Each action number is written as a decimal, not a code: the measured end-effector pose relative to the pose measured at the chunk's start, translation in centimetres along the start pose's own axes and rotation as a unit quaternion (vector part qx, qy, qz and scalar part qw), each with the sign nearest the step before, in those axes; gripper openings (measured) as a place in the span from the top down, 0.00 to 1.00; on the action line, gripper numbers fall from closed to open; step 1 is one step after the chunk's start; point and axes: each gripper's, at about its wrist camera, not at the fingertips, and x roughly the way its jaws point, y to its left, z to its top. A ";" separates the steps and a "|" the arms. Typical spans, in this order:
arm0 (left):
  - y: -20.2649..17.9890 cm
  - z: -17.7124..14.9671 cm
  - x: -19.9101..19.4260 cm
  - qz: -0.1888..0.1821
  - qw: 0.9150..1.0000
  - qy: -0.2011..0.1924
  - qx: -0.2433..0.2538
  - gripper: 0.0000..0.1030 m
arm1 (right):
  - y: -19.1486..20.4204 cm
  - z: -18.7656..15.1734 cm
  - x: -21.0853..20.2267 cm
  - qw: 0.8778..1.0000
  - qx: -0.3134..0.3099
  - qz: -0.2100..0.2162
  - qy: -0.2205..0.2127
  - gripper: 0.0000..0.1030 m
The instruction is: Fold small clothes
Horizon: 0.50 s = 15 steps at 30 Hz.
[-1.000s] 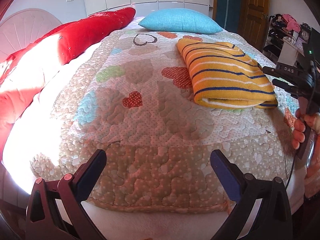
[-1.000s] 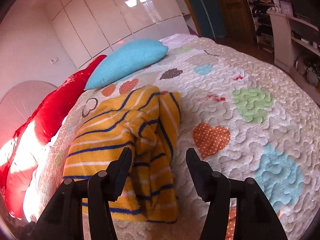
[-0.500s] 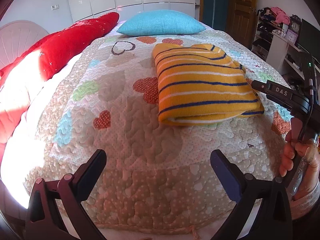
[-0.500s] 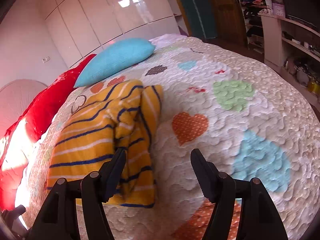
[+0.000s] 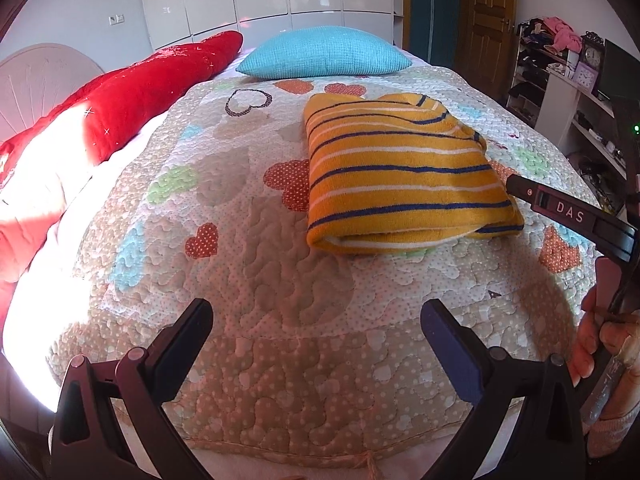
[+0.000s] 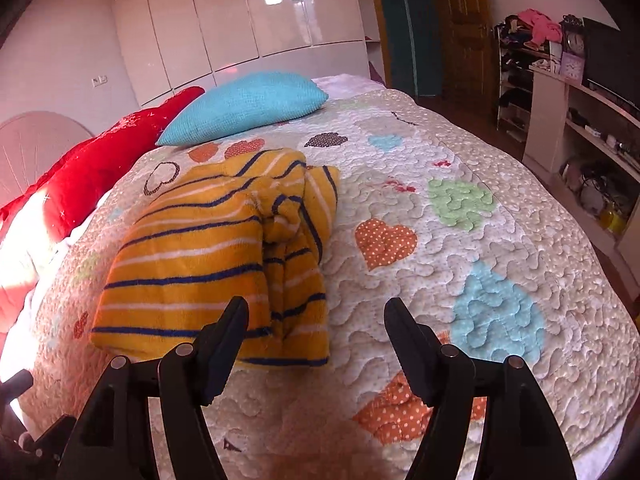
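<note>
As the yellow fleece garment with blue and white stripes (image 5: 404, 184) already lies folded on the quilted heart-pattern bedspread (image 5: 248, 248), the fold looks nearly finished.
Left wrist view: the left tongs (image 5: 316, 344) stand wide open and empty, near the bed's edge, well apart from the garment. Right wrist view: the right tongs (image 6: 316, 332) have just been opening, nothing between them; the bundle's right side is bunched and may need tidying.

"DAS" reads in white on the right hand-held gripper (image 5: 570, 211), seen side-on
</note>
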 end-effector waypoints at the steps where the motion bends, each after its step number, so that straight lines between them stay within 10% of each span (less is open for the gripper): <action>1: 0.0 -0.2 -0.3 0.005 1.000 -0.005 0.005 0.00 | 0.2 -0.6 -0.7 1.000 -0.005 -0.007 -0.002 0.23; 15: 0.0 -2.0 -0.5 0.019 1.000 0.004 0.005 0.00 | 0.9 -5.7 -0.7 0.996 -0.061 -0.070 -0.010 0.19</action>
